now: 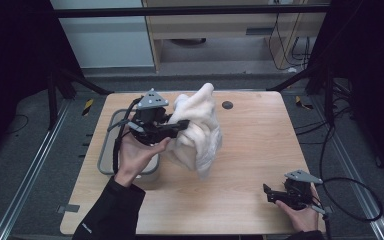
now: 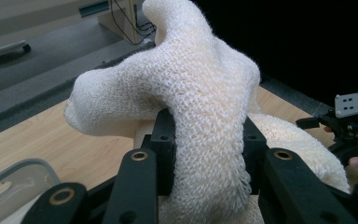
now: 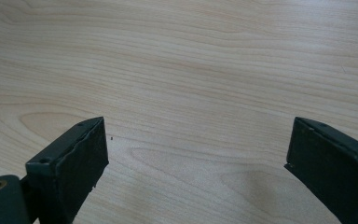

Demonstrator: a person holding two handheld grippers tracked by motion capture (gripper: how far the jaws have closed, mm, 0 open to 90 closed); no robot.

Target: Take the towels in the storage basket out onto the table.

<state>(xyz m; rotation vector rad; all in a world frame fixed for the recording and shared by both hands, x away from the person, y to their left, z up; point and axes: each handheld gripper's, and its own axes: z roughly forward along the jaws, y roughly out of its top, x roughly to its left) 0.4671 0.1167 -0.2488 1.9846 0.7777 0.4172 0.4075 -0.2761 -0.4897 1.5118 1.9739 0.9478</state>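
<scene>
A person at a wooden table (image 1: pixel 250 150) lifts a cream knitted cloth (image 1: pixel 197 130) with the left gripper (image 1: pixel 180 125) while the right gripper (image 1: pixel 272 192) rests apart near the table's front right corner. No brand, label or writing can be read on any item in the three views; a small pale mark on the person's dark left sleeve (image 1: pixel 111 212) is too small to make out.

In the left gripper view, the two black jaws are clenched on a thick fold of the cloth (image 2: pixel 200 116), which bulges up between and above them and spills down past the pads on both sides. The high view shows the cloth raised over the middle of the table, its lower folds hanging towards the tabletop; whether they touch the wood cannot be told. The left hand (image 1: pixel 137 155) holds the gripper above a grey tray (image 1: pixel 105 160) that sits at the table's left edge, and a corner of that tray (image 2: pixel 18 179) shows at the lower left of the left gripper view.

In the right gripper view, the jaws stand wide apart with nothing between them, over bare wood grain (image 3: pixel 191 70). The right hand (image 1: pixel 300 215) holds that gripper low at the table, well clear of the cloth. A small dark disc (image 1: pixel 227 105) lies on the table behind the cloth.
</scene>
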